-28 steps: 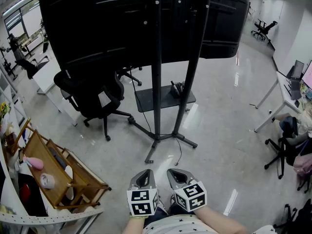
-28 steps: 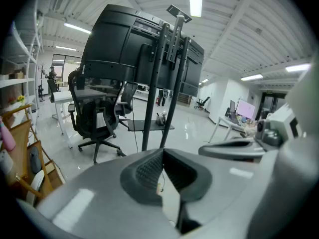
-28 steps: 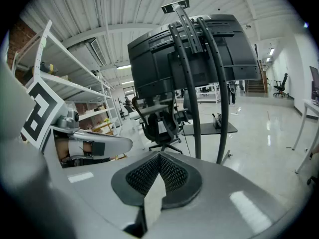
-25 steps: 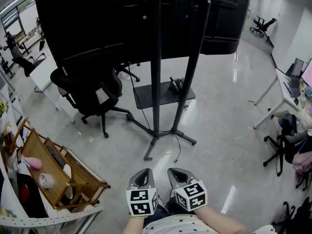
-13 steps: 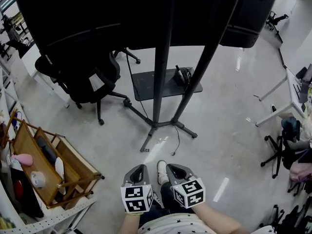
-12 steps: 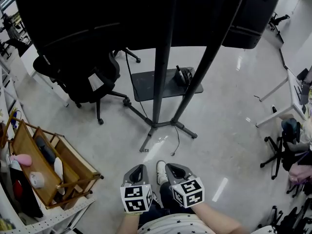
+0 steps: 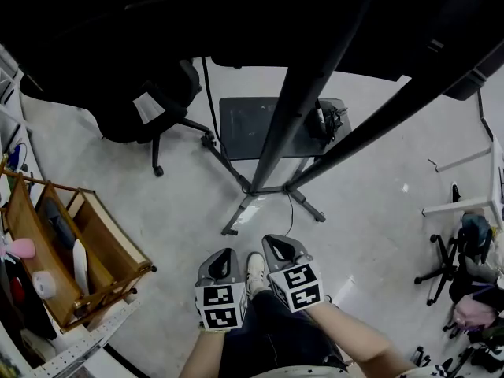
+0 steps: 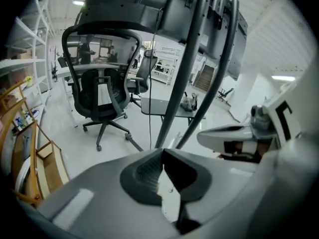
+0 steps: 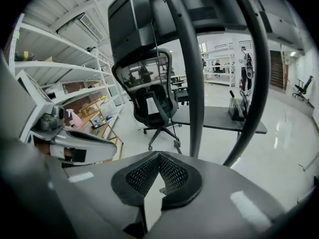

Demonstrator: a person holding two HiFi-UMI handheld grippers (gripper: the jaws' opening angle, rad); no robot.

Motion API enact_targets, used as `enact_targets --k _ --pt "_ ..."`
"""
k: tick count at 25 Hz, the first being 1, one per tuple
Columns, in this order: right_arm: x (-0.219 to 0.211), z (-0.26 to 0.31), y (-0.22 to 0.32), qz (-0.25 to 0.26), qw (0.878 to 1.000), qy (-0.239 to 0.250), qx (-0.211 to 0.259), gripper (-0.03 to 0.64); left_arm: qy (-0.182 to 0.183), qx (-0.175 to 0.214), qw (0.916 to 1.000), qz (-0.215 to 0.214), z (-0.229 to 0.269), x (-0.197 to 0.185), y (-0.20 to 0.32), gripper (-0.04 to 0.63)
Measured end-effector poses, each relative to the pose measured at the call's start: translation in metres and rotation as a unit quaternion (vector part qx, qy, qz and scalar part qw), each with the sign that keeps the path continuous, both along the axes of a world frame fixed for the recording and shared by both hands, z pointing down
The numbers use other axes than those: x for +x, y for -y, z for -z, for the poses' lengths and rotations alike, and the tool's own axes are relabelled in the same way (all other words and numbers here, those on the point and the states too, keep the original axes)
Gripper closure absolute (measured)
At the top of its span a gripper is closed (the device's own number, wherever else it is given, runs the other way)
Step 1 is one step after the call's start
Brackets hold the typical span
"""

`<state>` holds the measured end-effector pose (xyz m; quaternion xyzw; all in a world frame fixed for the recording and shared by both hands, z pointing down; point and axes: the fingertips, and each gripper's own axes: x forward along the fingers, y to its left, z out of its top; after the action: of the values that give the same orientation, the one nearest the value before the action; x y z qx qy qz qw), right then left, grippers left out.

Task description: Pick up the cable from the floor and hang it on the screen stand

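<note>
The black screen stand (image 7: 293,113) rises before me, its dark screen (image 7: 236,10) filling the top of the head view. A thin black cable (image 7: 289,215) trails over the pale floor from the stand's base (image 7: 264,189) toward my feet. Another cable hangs down from the screen to the base. My left gripper (image 7: 220,255) and right gripper (image 7: 276,241) are held side by side low over my white shoe (image 7: 253,270), well short of the cable. Both are shut with nothing held. The left gripper (image 8: 162,152) and right gripper (image 9: 158,154) face the stand's poles (image 9: 192,73).
A black office chair (image 7: 150,105) stands left of the stand. Behind it lies a black low platform (image 7: 252,128) with a dark bundle (image 7: 329,120). A wooden rack (image 7: 75,246) is at the left, white table legs (image 7: 465,207) and another chair (image 7: 441,268) at the right.
The view has moved closer to the stand and tipped further down, so the screen now covers the top. The grippers stay shut and side by side.
</note>
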<state>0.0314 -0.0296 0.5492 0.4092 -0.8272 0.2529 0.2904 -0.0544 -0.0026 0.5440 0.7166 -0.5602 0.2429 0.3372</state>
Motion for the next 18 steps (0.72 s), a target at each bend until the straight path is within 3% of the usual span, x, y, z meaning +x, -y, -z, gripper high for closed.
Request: enact_targets --k 6,12,18 --pt "-0.017 -0.110 0.061 0.026 0.999 -0.026 0.007 0.612 0.006 -0.036 0.9993 -0.011 -0.100 -0.011 0.026 0.588" --pt "-0.024 -0.243 0.110 0.019 0.998 -0.052 -0.006 0.544 -0.006 -0.039 0.9990 -0.022 -0.198 -0.024 0.064 0.588" --pt "-0.030 -0.327 0.141 0.040 0.994 -0.096 0.012 0.515 -0.014 -0.026 0.9989 -0.036 -0.261 -0.030 0.097 0.588"
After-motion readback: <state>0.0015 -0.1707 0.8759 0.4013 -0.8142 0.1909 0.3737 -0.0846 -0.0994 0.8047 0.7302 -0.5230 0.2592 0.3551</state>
